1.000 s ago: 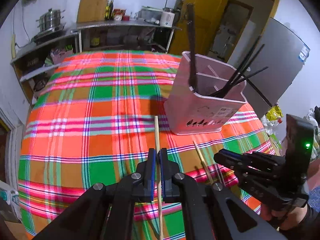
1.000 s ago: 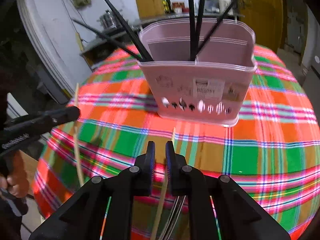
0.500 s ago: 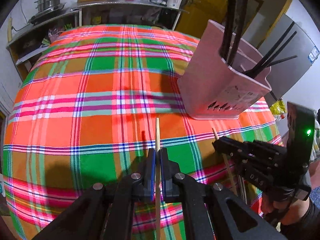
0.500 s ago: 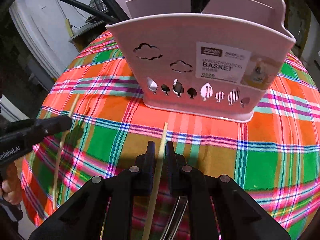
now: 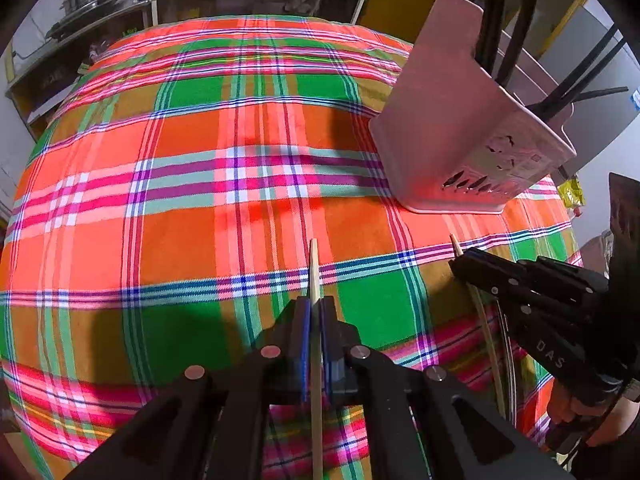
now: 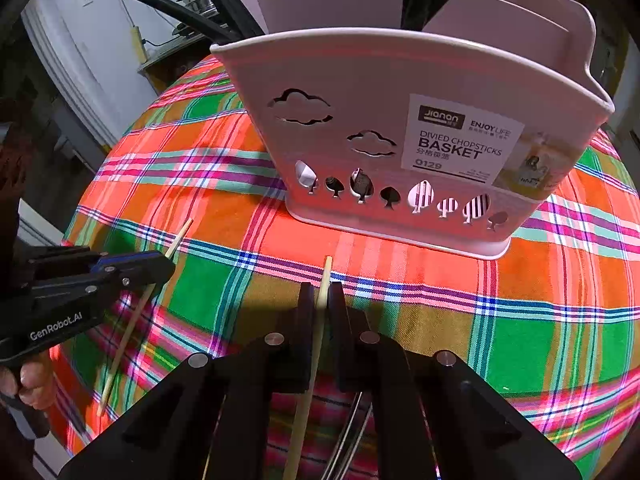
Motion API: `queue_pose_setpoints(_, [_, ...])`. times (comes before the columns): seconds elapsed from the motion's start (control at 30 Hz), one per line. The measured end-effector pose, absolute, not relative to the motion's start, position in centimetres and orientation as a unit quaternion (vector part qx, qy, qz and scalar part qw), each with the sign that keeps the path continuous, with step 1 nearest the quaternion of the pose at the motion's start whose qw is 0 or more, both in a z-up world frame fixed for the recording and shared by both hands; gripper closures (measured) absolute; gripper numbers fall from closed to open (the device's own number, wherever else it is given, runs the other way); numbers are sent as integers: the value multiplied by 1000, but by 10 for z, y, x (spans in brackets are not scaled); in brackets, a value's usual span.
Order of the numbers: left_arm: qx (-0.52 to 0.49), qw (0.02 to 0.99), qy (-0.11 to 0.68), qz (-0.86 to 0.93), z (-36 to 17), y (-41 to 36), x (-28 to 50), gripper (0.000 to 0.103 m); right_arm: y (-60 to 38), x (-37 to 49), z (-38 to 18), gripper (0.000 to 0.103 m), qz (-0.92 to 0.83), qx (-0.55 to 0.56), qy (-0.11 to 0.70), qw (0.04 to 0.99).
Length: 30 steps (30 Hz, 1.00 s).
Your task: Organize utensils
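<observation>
2 pale wooden chopsticks: 1 (image 5: 315, 276) clamped in my left gripper (image 5: 315, 308), 1 (image 6: 322, 292) between my just-closing right gripper (image 6: 319, 300) pads. 1 pink plastic basket (image 6: 360, 92) on plaid cloth (image 5: 180, 160); black sticks cut off.

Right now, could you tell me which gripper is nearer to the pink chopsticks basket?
Right. The right gripper sits directly in front of the pink chopsticks basket, its wooden chopstick aimed at it. The left gripper is off to the side, farther away.
</observation>
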<state>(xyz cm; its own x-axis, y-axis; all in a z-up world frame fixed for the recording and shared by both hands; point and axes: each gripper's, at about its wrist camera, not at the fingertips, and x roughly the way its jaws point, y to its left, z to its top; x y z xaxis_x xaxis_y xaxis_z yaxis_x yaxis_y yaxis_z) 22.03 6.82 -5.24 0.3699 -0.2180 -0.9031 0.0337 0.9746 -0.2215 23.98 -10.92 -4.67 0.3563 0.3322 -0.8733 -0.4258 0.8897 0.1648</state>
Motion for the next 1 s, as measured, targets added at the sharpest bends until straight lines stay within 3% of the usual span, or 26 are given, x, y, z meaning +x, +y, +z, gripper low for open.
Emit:
queue_pose_setpoints(0.53, [-23,838,540,-76,-39,49,230,98,-116,230,-24,97,248,-32,495,832])
queue_pose_setpoints(1.0, [-6,888,451,-92,55,41,200,99,-134,211,44,97,260,-11,420,869])
